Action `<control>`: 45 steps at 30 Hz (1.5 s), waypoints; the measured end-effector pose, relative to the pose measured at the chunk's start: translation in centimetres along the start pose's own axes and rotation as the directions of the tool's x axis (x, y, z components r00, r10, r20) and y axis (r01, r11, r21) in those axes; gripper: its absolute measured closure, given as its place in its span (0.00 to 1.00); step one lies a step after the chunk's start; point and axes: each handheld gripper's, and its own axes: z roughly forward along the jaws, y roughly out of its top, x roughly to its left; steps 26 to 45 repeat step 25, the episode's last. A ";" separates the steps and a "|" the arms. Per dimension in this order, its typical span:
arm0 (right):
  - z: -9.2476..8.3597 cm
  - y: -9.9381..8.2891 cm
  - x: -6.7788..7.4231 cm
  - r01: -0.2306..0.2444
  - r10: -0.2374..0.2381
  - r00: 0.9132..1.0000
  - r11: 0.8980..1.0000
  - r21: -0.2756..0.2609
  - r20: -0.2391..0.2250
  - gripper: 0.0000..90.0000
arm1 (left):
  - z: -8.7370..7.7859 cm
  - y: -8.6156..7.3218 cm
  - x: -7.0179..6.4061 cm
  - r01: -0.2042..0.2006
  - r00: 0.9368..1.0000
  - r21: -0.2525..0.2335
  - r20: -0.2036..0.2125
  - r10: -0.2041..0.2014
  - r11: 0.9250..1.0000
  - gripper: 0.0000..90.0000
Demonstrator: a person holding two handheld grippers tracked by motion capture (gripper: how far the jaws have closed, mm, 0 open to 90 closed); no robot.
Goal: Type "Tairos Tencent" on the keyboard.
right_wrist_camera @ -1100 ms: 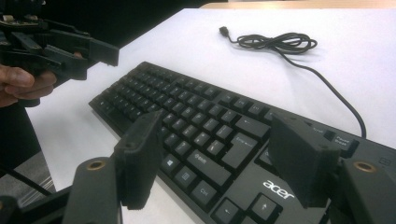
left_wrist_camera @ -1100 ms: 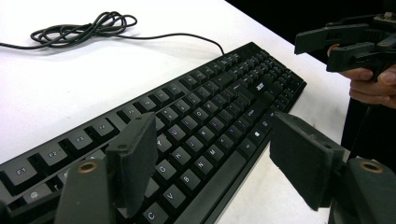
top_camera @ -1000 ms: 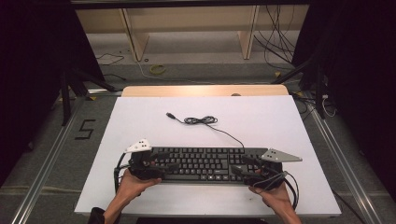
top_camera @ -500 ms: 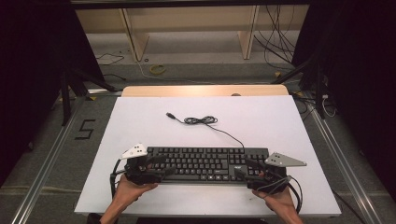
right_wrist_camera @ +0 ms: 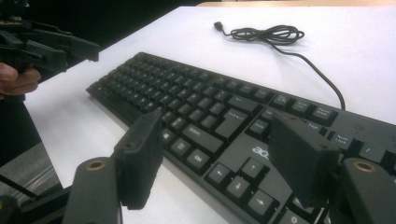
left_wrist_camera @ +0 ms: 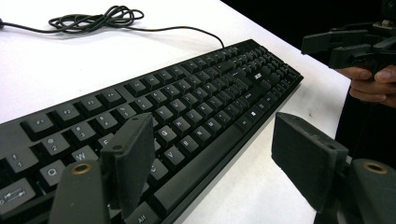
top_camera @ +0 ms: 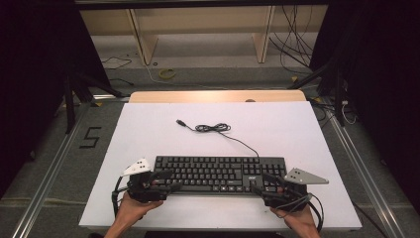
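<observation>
Two hand-held grippers, both jaws apart.
Left gripper [top_camera: 166, 181] sits lower left of the high view, held by the left hand [top_camera: 132, 208]; right gripper [top_camera: 261, 182] sits lower right, held by the right hand [top_camera: 292, 215]. Forearms enter from the bottom edge.

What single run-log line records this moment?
left hand-held gripper: open | right hand-held gripper: open | keyboard: flat on table, ungripped

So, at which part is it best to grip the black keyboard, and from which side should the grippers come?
Probably at its two short ends. The keyboard lies flat and long across the white table, too wide for one jaw pair. Its edges are thin, so the left gripper and right gripper, both open at the near corners, could each come in low from the person's side and close over an end edge, clear of the cable.
</observation>
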 end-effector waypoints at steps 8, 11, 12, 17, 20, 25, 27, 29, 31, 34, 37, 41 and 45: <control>-0.3 -0.3 -0.1 -0.004 0.004 1.000 1.000 -0.003 0.007 0.40 | 0.0 -0.2 0.0 0.000 1.000 0.005 -0.002 0.000 1.000 0.31; -0.3 -0.3 -0.1 -0.002 0.002 1.000 1.000 -0.007 0.009 0.40 | 0.0 -0.2 0.1 0.000 1.000 0.004 -0.005 0.000 1.000 0.31; -0.3 -0.3 -0.1 -0.002 0.002 1.000 1.000 -0.007 0.009 0.40 | 0.0 -0.1 0.1 0.002 1.000 0.001 -0.006 -0.002 1.000 0.31; -0.3 -0.3 0.0 -0.001 0.001 1.000 1.000 -0.008 0.009 0.40 | 0.0 -0.1 0.2 0.000 1.000 0.000 -0.010 0.000 1.000 0.30; -0.3 -0.3 0.0 -0.002 0.002 1.000 1.000 -0.008 0.010 0.39 | 0.0 -0.1 0.1 -0.001 1.000 -0.002 -0.010 0.001 1.000 0.30; -0.3 -0.3 -0.1 -0.003 0.003 1.000 1.000 -0.008 0.010 0.40 | 0.0 -0.2 0.3 0.000 1.000 0.000 -0.014 0.000 1.000 0.30; -0.3 -0.3 -0.1 -0.003 0.003 1.000 1.000 -0.008 0.010 0.40 | 0.0 -0.2 0.3 0.000 1.000 0.000 -0.014 0.000 1.000 0.30; -0.3 -0.3 -0.1 -0.003 0.003 1.000 1.000 -0.008 0.010 0.40 | 0.0 -0.2 0.3 0.000 1.000 0.000 -0.014 0.000 1.000 0.30; -0.3 -0.3 -0.1 -0.003 0.003 1.000 1.000 -0.008 0.010 0.40 | 0.0 -0.2 0.3 0.000 1.000 0.000 -0.014 0.000 1.000 0.30; -0.3 -0.3 -0.1 -0.003 0.003 1.000 1.000 -0.008 0.010 0.40 | 0.0 -0.2 0.3 0.000 1.000 0.000 -0.014 0.000 1.000 0.30; -0.3 -0.3 -0.1 -0.003 0.003 1.000 1.000 -0.008 0.010 0.40 | 0.0 -0.2 0.3 0.000 1.000 0.000 -0.014 0.000 1.000 0.30; -0.3 -0.3 -0.1 -0.003 0.003 1.000 1.000 -0.008 0.010 0.40 | 0.0 -0.2 0.3 0.000 1.000 0.000 -0.014 0.000 1.000 0.30; -0.3 -0.3 -0.1 -0.003 0.003 1.000 1.000 -0.008 0.010 0.40 | 0.0 -0.2 0.3 0.000 1.000 0.000 -0.014 0.000 1.000 0.30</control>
